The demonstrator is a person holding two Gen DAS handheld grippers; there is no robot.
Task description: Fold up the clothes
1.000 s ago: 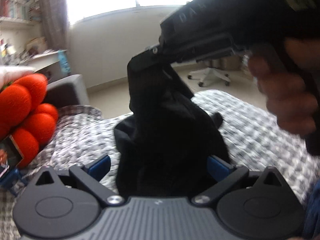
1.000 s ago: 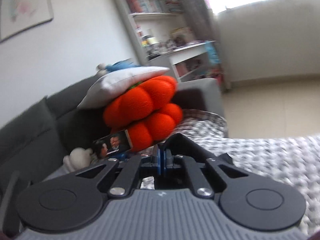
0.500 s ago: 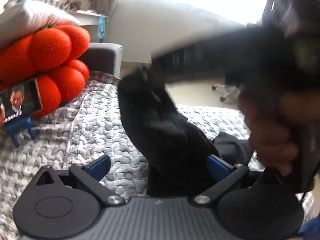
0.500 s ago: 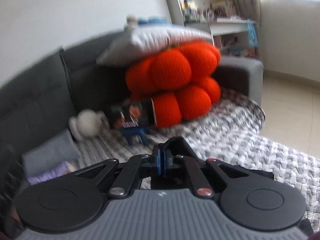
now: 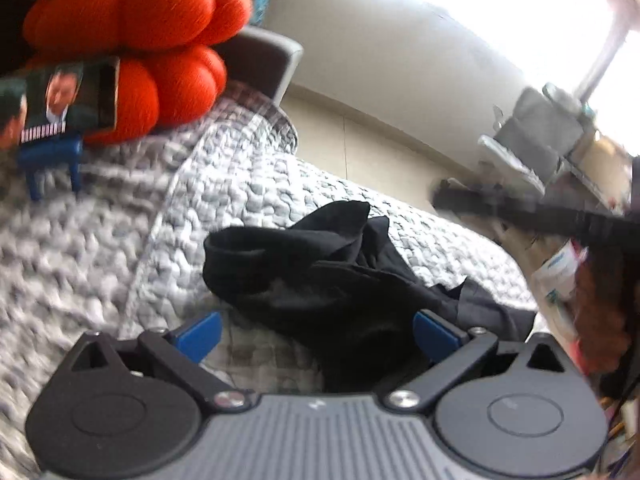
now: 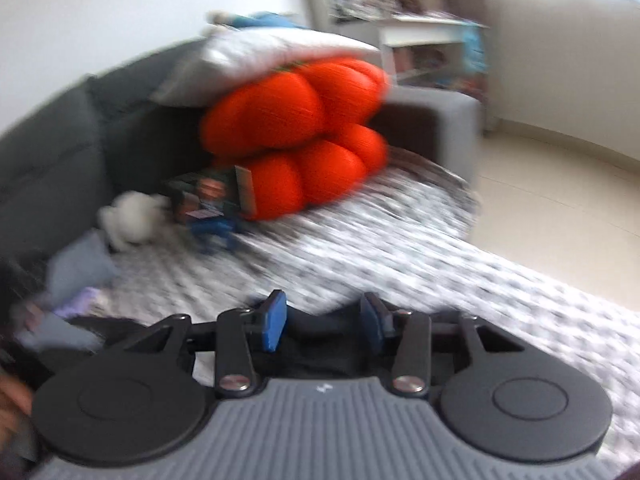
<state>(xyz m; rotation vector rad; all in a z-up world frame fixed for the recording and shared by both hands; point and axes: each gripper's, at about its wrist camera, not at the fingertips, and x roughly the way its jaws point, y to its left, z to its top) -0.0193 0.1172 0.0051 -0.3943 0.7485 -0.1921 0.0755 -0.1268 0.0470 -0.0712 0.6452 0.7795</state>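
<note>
The left gripper (image 5: 316, 330) has its two blue pads spread wide, and the black garment (image 5: 320, 276) lies crumpled between and ahead of them on the grey-and-white quilted blanket (image 5: 248, 192); the pads do not pinch it. The right gripper (image 6: 324, 326) has its blue pads parted with a clear gap, and a dark fold of the garment (image 6: 320, 322) sits in this gap, though the blur does not let me say if the pads touch it. In the left wrist view, the right gripper appears as a dark blurred bar at the right edge.

Behind the garment, an orange lobed cushion (image 5: 132, 36) rests against the grey sofa arm (image 5: 260, 60). Just in front of it, a phone (image 5: 60, 100) stands on a small blue stand (image 5: 50, 160); its screen shows men in suits with a caption strip, too small to read. A grey pillow (image 6: 264, 60) lies on top of the cushion, and a white plush toy (image 6: 128, 220) sits beside the phone. No brand or label is legible.
</note>
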